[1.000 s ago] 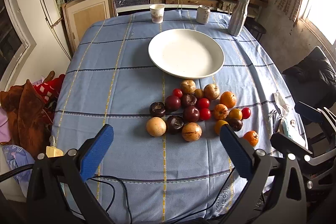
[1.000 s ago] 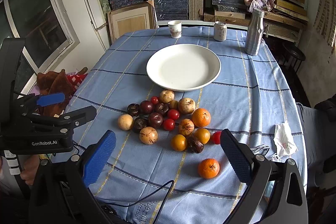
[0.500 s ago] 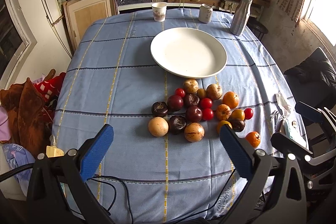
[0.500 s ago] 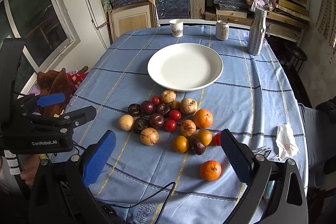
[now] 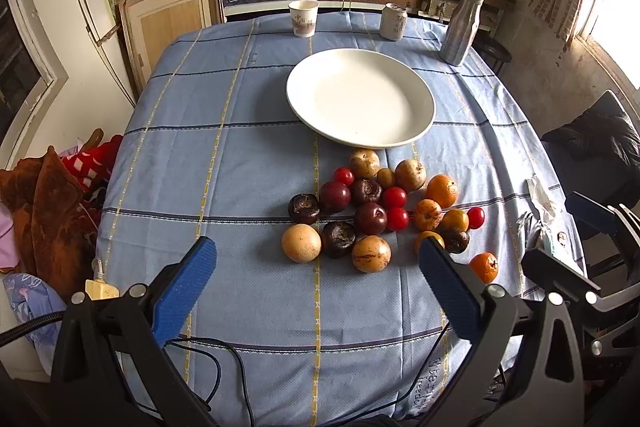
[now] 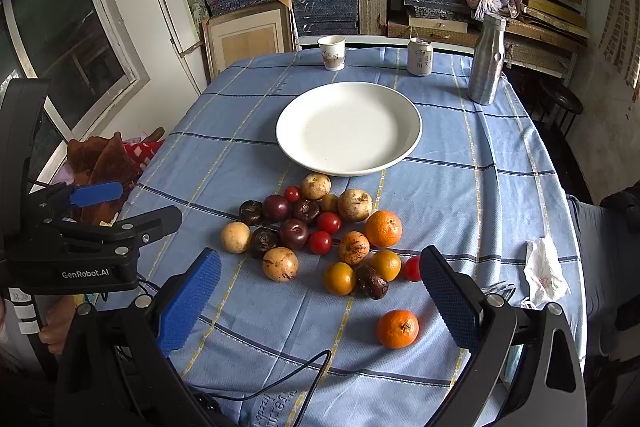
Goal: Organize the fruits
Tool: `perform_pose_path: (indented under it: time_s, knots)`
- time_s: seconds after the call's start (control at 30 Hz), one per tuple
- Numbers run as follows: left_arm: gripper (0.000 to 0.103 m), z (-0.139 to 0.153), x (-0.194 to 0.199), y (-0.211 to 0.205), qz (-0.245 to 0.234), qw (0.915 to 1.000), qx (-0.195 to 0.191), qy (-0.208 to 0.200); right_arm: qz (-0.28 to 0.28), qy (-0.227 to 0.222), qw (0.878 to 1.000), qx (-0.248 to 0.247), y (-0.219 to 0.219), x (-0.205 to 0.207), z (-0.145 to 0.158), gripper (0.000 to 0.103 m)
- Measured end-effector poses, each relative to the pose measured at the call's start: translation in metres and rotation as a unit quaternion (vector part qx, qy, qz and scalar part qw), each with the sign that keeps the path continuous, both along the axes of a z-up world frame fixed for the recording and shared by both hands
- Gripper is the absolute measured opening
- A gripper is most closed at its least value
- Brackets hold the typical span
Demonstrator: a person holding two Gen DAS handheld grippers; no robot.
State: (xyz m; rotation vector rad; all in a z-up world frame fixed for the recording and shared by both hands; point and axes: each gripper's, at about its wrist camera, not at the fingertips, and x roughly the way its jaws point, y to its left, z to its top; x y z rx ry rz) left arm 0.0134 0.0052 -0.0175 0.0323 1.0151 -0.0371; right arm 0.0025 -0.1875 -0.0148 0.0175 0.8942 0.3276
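While empty, both hand-held grippers (image 5: 316,259) (image 6: 320,267) wide apart

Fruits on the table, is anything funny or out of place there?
One orange sits alone, apart from the fruit pile. The plate has no fruit on it. A crumpled tissue lies near the table's edge.

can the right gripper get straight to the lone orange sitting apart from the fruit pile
Probably yes. The right gripper is open and empty, and the lone orange sits on bare tablecloth just ahead between its fingers, clear of the fruit pile. Only a black cable lies nearby.
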Motion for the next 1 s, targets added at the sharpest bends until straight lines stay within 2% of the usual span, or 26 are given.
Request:
perform_pose_path:
  time_s: [1.0]
  knots:
    - [0.099, -0.0045, 0.0094, 0.0023, -0.002, 1.0, -0.003, 0.008, -0.002, 0.003, 1.0, -0.002, 0.0003, 0.0043, -0.0032, 0.1]
